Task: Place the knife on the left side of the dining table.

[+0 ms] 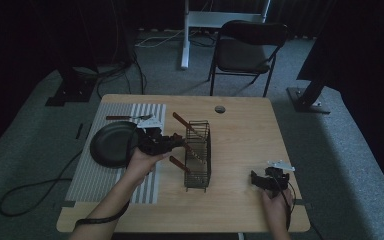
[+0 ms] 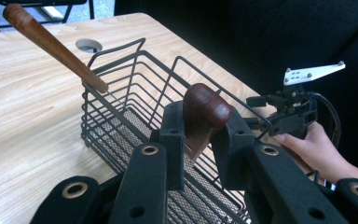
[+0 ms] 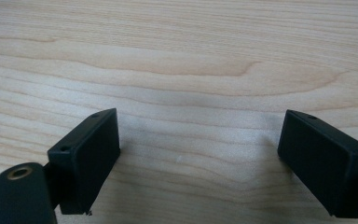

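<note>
Left claw [image 2: 200, 140] is pinching the rounded end of a dark brown wooden handle [image 2: 204, 112], one pad [image 2: 173, 140] against each side of it. The handle rises at the near side of a black wire basket [image 1: 198, 155], and whatever it belongs to runs down inside the basket, where its lower end cannot be made out. From above, the left claw [image 1: 172, 142] sits at the basket's left wall, near the middle of its length, with the left hand [image 1: 142, 162] behind it over a striped placemat [image 1: 152, 112]. The basket stands upright near the centre of the desk [image 1: 245, 130], long side running away from the person. A second wooden handle [image 2: 51, 44] leans out over the basket's far left corner, tilted and clear of the claw; a third handle [image 1: 178, 164] sticks out at the basket's near left side. On the placemat, a dark round pan [image 1: 112, 142] lies just left of the left hand, and a fork [image 1: 130, 118] lies beyond the pan, near the far edge. Right claw [image 3: 198, 154] is spread wide with nothing between its pads, low over bare wood. Seen from above, the right claw [image 1: 256, 178] is near the desk's front right corner, well apart from the basket, right hand [image 1: 277, 207] behind it.
</note>
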Demonstrator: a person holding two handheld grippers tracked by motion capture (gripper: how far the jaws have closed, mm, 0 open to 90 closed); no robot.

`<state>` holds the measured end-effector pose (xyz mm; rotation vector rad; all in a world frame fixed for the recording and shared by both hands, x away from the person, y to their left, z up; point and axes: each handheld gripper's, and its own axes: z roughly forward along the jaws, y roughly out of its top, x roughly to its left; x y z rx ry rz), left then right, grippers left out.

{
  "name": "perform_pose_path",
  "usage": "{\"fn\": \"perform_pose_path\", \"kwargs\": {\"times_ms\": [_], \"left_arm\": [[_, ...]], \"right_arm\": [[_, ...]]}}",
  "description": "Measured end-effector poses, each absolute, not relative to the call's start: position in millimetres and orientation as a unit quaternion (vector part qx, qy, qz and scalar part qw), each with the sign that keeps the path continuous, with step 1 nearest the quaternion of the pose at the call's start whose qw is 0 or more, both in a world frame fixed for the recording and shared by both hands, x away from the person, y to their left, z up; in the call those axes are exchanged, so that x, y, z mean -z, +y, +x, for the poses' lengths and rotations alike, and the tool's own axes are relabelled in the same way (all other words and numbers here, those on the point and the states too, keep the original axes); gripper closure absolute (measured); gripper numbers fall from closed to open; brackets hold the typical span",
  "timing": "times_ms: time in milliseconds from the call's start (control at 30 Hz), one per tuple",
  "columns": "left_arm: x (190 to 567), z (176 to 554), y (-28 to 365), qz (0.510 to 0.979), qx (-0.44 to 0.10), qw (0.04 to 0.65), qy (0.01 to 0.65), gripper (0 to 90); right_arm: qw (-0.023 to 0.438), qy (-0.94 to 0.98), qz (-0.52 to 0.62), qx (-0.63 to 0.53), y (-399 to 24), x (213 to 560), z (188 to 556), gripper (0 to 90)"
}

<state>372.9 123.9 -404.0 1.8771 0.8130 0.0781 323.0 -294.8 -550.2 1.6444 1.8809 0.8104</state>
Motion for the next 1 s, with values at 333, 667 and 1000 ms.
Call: {"fn": "perform_pose_path", "kwargs": {"times_ms": [333, 667, 1000], "left_arm": [[395.5, 367.4, 121.6, 0.787, -0.039, 0.520, 0.331, 76.6], [371.9, 351.7, 124.3, 0.783, -0.056, 0.535, 0.311, 76.7], [342.7, 335.9, 142.0, 0.778, -0.082, 0.547, 0.298, 76.7]], "right_arm": [[0.255, 0.693, 0.605, -0.298, -294.8, 550.2, 323.0, 11.8], [0.254, 0.692, 0.606, -0.299, -294.7, 550.2, 323.0, 11.8], [0.254, 0.692, 0.606, -0.298, -294.8, 550.1, 323.0, 11.8]]}}
